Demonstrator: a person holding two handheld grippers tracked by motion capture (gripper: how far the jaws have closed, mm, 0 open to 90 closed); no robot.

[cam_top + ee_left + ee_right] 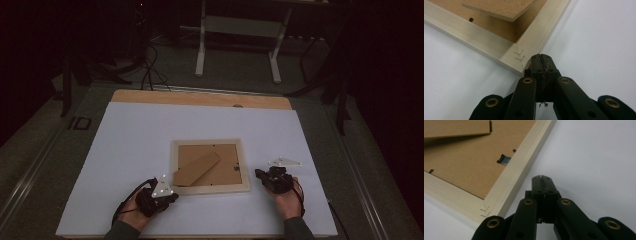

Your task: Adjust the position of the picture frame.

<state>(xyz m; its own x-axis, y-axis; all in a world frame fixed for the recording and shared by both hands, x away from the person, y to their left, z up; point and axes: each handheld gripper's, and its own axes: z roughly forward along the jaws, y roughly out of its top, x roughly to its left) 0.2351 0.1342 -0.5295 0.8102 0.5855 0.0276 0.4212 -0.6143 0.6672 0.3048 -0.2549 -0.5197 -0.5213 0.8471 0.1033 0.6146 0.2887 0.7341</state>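
Note:
A pale wooden picture frame (210,189) lies face down on the white table cover, its brown backing board (227,170) up and a brown stand flap (196,169) lying across it. My left gripper (173,195) rests at the frame's near left corner (520,60), jaws shut with nothing between them, tips (540,58) just beside that corner. My right gripper (259,173) sits just off the frame's right edge (516,178), jaws shut and empty, its tips (541,180) on the bare cover. A small metal tab (503,159) holds the backing near that edge.
The white cover (140,135) spreads over a wooden table whose far strip (200,99) shows bare. Beyond it stand a white table base (240,35) and cables (150,70) on a dark floor. A hand (131,216) and a hand (287,202) hold the grippers.

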